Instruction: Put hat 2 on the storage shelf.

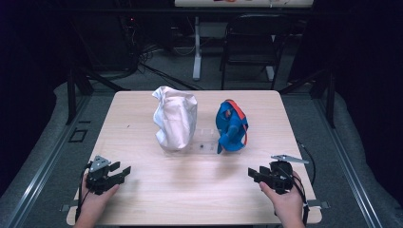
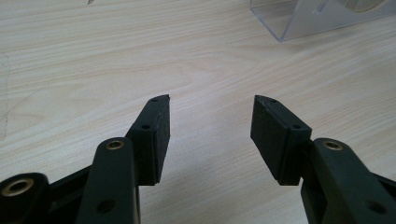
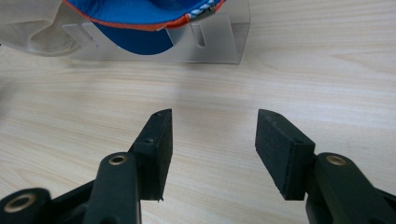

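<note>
A pale wood-grain table (image 1: 142, 190) carries a clear acrylic stand (image 1: 202, 142) near its middle, used here as the landmark. On the stand's left part sits a crumpled white cap (image 1: 175, 118), soft and creased; on its right part sits a blue cap (image 1: 231, 126) with orange trim, upright and folded in on itself.

Well in front of the stand and to its left, a hand rests on the table holding the left gripper (image 1: 119, 173), its black jaws set wide apart with nothing between them, pointing across the table toward the right. Well in front of the stand and to its right, the other hand holds the right gripper (image 1: 254, 175) low over the wood, pointing left; its jaws also stand wide and empty. Both grippers have flat, textured black pads (image 3: 285, 154).
</note>
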### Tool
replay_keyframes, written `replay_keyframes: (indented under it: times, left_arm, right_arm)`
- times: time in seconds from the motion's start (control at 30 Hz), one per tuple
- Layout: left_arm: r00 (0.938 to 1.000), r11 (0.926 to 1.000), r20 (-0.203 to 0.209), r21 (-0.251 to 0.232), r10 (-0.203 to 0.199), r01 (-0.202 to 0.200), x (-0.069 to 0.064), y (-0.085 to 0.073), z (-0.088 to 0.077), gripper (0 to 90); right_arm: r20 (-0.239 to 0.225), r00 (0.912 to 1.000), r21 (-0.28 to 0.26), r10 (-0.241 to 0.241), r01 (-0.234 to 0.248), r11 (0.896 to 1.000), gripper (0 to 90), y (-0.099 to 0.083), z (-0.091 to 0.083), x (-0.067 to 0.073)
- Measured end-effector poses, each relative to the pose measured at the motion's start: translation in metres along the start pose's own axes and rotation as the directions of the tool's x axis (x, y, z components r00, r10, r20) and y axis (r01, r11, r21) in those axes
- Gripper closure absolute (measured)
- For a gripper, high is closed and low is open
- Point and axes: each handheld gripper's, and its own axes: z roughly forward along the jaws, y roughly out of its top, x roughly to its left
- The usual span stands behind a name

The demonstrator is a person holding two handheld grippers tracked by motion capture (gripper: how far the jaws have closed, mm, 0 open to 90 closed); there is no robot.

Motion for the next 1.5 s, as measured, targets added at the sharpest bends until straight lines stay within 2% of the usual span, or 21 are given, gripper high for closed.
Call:
replay_keyframes:
  times: [0.27,0.57,0.73,0.97,1.13,1.5]
  left_arm:
    - [1.0,1.0,0.001,-0.007,0.004,-0.004,-0.001,-0.001,0.002,47.7]
    - [1.0,1.0,0.003,-0.01,0.002,-0.002,0.0,-0.001,0.002,47.6]
    - [0.9999,1.0,0.009,-0.005,0.007,-0.007,-0.001,-0.001,0.003,47.6]
    - [0.9999,0.9999,0.011,0.007,0.011,-0.011,-0.001,0.0,0.004,46.8]
    - [0.9999,0.9998,0.009,-0.013,0.013,-0.012,-0.002,0.001,0.006,45.5]
    - [0.9995,0.9996,0.019,-0.014,0.025,-0.024,-0.006,0.003,0.008,43.4]
  right_arm:
    - [0.029,0.9994,-0.058,-0.02,0.021,0.998,46.0,-0.018,0.005,0.0]
    - [0.04,0.9992,-0.063,-0.011,0.013,0.998,46.2,-0.031,0.016,-0.005]
    - [0.042,0.9986,-0.088,-0.031,0.035,0.995,46.4,-0.033,0.022,-0.002]
    - [0.039,0.9966,-0.052,-0.072,0.074,0.996,45.6,-0.035,0.031,0.001]
    - [0.037,0.9972,-0.06,-0.065,0.067,0.996,45.1,-0.036,0.031,0.0]
    - [0.046,0.9975,-0.091,-0.054,0.058,0.994,45.0,-0.034,0.026,-0.002]
